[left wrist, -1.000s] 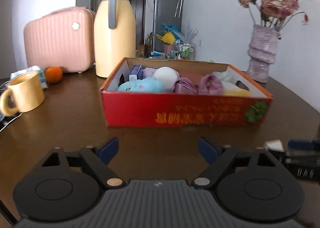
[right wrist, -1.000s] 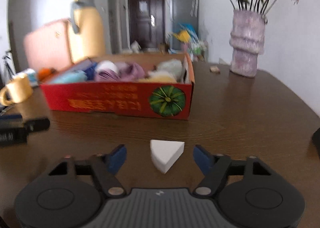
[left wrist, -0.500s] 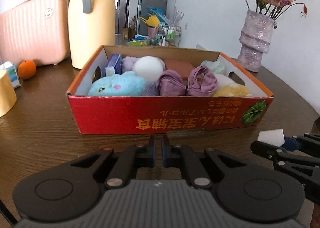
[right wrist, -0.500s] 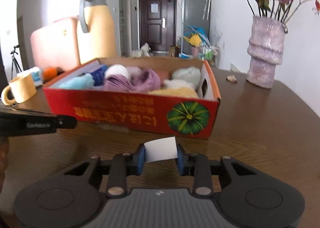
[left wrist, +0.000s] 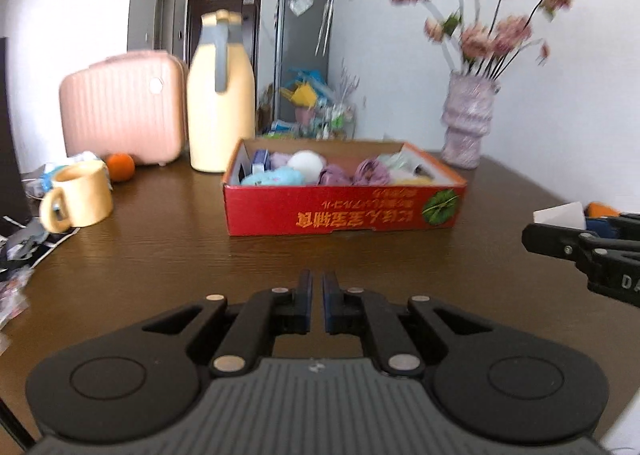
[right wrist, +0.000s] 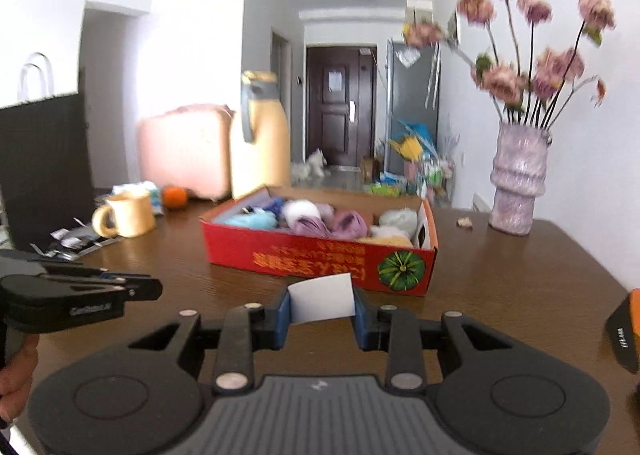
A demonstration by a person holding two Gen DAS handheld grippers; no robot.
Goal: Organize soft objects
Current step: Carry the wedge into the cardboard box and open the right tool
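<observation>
Dark wood tabletop point(left wrist: 160, 255) fills both views, and on it sits the red cardboard box point(left wrist: 344, 211), its printed side facing the cameras. Inside, it's packed: a pale blue plush point(left wrist: 276, 177) at the left end, a white ball point(left wrist: 306, 163) behind it, purple fabric bundles point(left wrist: 372, 171) in the middle, and something yellowish and white at the right end, too blurred to name. Left of the box stands a tall cream thermos jug point(left wrist: 222, 95) with a grey handle, a pink hard case point(left wrist: 124, 111) beside it, an orange point(left wrist: 120, 167) at the case's foot, and a yellow mug point(left wrist: 80, 197) nearer the camera; what the mug holds can't be seen. Over on the right, a lilac vase point(left wrist: 468, 123) holds pink flowers point(left wrist: 500, 7). The left gripper point(left wrist: 316, 307) hangs above bare wood, jaws pressed together on nothing. The right gripper point(right wrist: 322, 313) pinches a white sponge wedge point(right wrist: 322, 297) between its blue pads, lifted off the tabletop, short of the box's near wall.
</observation>
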